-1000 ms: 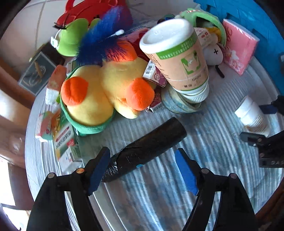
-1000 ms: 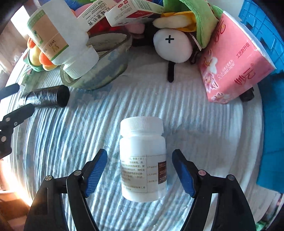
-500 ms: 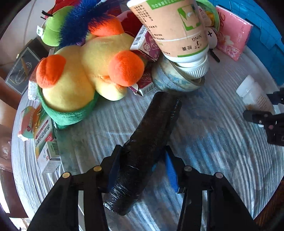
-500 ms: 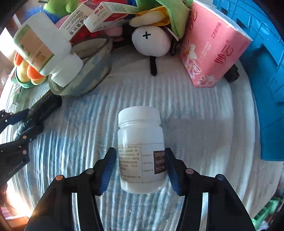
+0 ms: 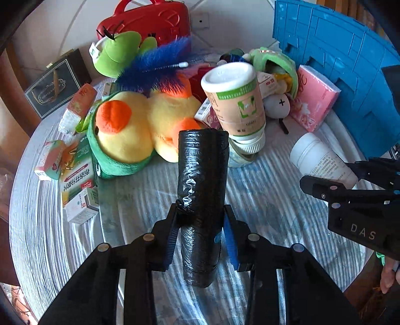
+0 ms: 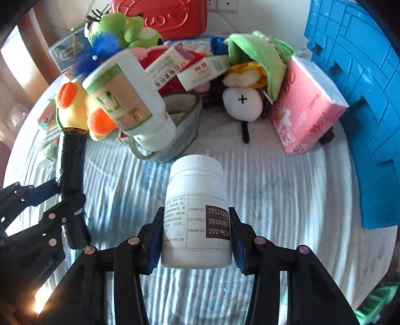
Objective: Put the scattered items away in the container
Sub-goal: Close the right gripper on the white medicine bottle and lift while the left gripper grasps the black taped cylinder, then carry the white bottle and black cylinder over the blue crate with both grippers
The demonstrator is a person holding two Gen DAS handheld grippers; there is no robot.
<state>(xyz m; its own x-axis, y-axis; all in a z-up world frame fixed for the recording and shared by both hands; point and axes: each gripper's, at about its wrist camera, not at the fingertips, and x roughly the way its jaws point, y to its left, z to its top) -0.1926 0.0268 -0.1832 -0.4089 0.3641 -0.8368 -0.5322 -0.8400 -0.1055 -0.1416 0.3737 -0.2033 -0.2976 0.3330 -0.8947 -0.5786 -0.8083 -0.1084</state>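
Left wrist view: nearest us, our left gripper [image 5: 200, 237] has its blue pads against the sides of a black plastic-wrapped roll [image 5: 201, 190], and its jaws are closing on it; the roll stands along the fingers, its far end raised toward the pile. In the right wrist view, our right gripper [image 6: 196, 237] is closing on a white plastic pill bottle with a printed label [image 6: 197, 212], pads touching both sides, cap pointing away.

Under both lies the round surface with a pale ribbed cloth [image 5: 262, 207]. Beyond the roll, a tan-and-green labelled white bottle [image 5: 235, 105] leans upside down, cap in a grey tape ring [image 6: 185, 135]. Left of it we see a yellow plush duck with orange feet [image 5: 140, 127], with small medicine boxes [image 5: 77, 180] near the surface's left edge.

Farther right, a pink tissue pack [image 6: 302, 110] stands just beside the blue plastic crate [image 6: 362, 95], the container at the right rim. A red case [image 5: 150, 22] sits farthest back.
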